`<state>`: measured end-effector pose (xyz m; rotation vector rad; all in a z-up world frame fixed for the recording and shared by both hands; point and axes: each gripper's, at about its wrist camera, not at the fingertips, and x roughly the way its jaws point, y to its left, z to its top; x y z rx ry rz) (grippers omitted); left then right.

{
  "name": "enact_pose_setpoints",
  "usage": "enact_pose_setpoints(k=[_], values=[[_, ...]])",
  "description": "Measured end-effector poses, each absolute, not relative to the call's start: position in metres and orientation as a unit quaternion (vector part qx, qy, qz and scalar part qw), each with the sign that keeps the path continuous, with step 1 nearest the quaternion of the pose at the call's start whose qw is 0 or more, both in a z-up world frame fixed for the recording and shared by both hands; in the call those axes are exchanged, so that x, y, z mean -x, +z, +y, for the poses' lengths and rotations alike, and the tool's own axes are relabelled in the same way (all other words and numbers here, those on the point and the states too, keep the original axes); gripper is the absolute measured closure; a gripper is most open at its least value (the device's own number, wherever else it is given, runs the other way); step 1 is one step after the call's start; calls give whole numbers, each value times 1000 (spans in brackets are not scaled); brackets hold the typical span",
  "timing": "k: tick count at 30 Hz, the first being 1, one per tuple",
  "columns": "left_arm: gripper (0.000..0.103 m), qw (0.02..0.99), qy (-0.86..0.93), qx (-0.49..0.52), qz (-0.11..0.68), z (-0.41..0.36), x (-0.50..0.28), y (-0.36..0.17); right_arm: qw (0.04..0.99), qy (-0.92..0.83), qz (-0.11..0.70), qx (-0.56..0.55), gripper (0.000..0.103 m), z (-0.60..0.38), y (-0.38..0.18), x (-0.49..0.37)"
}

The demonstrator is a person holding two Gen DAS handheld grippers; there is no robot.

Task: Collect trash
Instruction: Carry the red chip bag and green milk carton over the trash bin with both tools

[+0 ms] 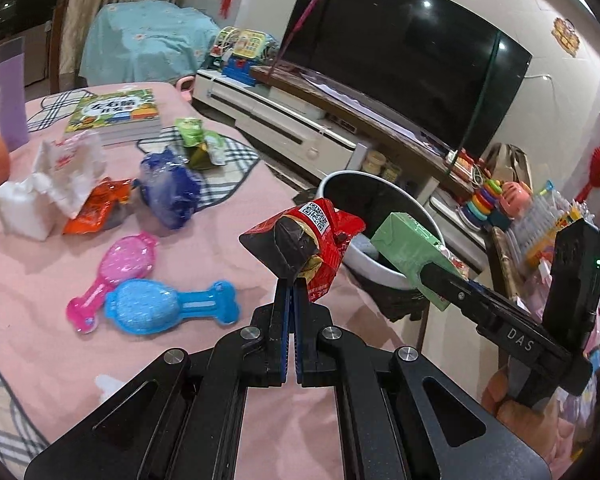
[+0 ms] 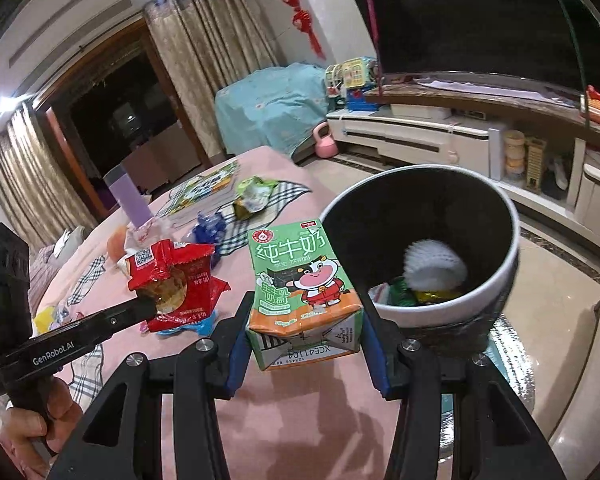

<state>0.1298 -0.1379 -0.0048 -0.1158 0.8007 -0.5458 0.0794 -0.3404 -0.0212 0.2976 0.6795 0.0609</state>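
My left gripper (image 1: 291, 280) is shut on a red snack wrapper (image 1: 312, 240) and holds it above the pink table, left of the round trash bin (image 1: 380, 276). The wrapper also shows in the right wrist view (image 2: 172, 276). My right gripper (image 2: 304, 320) is shut on a green milk carton (image 2: 300, 292) and holds it beside the bin's rim (image 2: 512, 264). In the left wrist view the carton (image 1: 408, 248) hangs over the bin's near rim. The bin holds white crumpled trash (image 2: 434, 268) and small wrappers.
On the pink tablecloth (image 1: 40, 280) lie an orange wrapper (image 1: 96, 208), a blue crumpled bag (image 1: 168, 192), a green wrapper (image 1: 198, 140), white paper (image 1: 68, 168), pink (image 1: 120, 268) and blue (image 1: 160, 306) toy packs, a book (image 1: 116, 112) and a purple cup (image 1: 10, 92). A TV stand (image 1: 300, 120) is behind.
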Motion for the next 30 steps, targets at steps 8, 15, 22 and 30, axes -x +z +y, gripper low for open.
enact_pose_setpoints(k=[8, 15, 22, 30], values=[[102, 880, -275, 42, 384, -160, -136, -1, 934, 10, 323, -151, 54, -363, -18, -76], [102, 878, -284, 32, 384, -179, -141, 0, 934, -1, 321, -154, 54, -376, -17, -76], [102, 874, -292, 25, 387, -194, -146, 0, 934, -8, 319, -162, 54, -387, -17, -77], [102, 874, -299, 18, 383, -209, -154, 6, 935, -15, 316, -159, 54, -396, -15, -78]])
